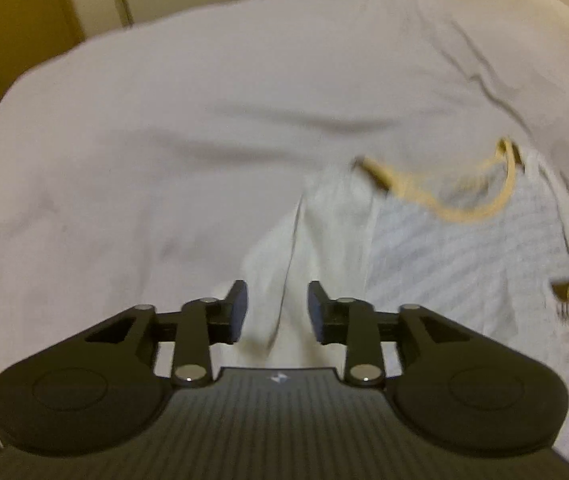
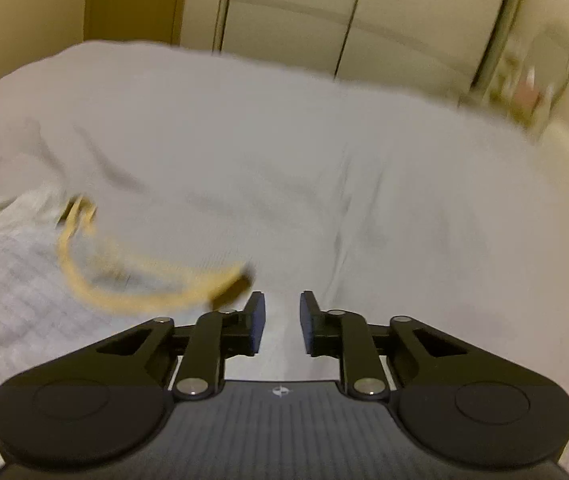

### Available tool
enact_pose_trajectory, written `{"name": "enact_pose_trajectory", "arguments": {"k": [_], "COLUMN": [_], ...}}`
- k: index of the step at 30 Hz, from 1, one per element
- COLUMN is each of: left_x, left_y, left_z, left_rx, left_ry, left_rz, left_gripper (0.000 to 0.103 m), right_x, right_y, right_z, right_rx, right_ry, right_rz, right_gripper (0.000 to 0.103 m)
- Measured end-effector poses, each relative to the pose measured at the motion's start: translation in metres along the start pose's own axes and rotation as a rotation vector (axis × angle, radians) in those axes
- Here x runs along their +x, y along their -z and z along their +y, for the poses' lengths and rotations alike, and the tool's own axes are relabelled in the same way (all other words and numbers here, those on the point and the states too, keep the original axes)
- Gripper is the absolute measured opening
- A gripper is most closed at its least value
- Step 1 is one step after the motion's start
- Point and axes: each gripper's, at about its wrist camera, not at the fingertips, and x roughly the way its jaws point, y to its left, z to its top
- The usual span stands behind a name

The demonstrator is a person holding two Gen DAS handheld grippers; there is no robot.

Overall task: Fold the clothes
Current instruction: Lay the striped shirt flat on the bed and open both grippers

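White shirt [image 1: 464, 264] under both claws (seemingly empty), jaws parted.

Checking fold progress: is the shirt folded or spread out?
Mostly spread: the shirt lies open, yellow collar showing; only one edge is bunched.

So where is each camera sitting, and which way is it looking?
Left wrist: sits on the left gripper, looking forward over its open fingers at a white shirt on the bed sheet.
Right wrist: sits on the right gripper, looking over its open fingers across the bed towards pale cupboard doors.
Shared: both see the shirt's yellow collar, and no hand or sleeve shows.
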Motion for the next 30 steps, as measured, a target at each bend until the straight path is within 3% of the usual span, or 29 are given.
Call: {"name": "enact_pose_trajectory", "arguments": {"k": [5, 10, 13, 17, 18, 21, 22, 23, 25, 27, 30], "left_x": [0.012, 0.006, 0.006, 0.017, 0.019, 0.023, 0.024, 0.025, 0.026, 0.026, 0.028], "left_y": [0.035, 0.034, 0.029, 0.016, 0.014, 0.005, 0.003, 0.0, -0.005, -0.01, -0.014], "left_z": [0.02, 0.02, 0.011, -0.009, -0.012, -0.019, -0.021, -0.022, -0.023, -0.023, -0.021], "left_rx": [-0.037, -0.01, 0.017, 0.05, 0.059, 0.077, 0.082, 0.085, 0.091, 0.097, 0.107], "left_ry": [-0.02, -0.006, 0.013, 0.033, 0.037, 0.045, 0.047, 0.046, 0.041, 0.034, 0.021], "left_rz": [0.085, 0.068, 0.073, 0.077, 0.077, 0.081, 0.083, 0.084, 0.086, 0.083, 0.086], "left_gripper": [0.037, 0.039, 0.039, 0.04, 0.04, 0.04, 0.04, 0.04, 0.04, 0.04, 0.04], "right_x": [0.0, 0.013, 0.024, 0.048, 0.052, 0.049, 0.046, 0.042, 0.032, 0.019, 0.004], "right_y": [0.053, 0.073, 0.085, 0.097, 0.1, 0.104, 0.103, 0.102, 0.096, 0.083, 0.06], "right_z": [0.009, 0.011, 0.012, 0.005, 0.003, -0.005, -0.009, -0.012, -0.02, -0.026, -0.037], "right_rx": [0.152, 0.255, 0.309, 0.409, 0.444, 0.486, 0.487, 0.484, 0.447, 0.327, 0.115], "right_ry": [-0.021, -0.037, -0.048, -0.095, -0.109, -0.146, -0.155, -0.162, -0.15, -0.069, 0.137], "right_rz": [0.142, 0.207, 0.255, 0.325, 0.334, 0.341, 0.34, 0.336, 0.319, 0.28, 0.188], "right_gripper": [0.048, 0.048, 0.054, 0.054, 0.051, 0.031, 0.019, 0.0, 0.0, 0.0, 0.0]}}
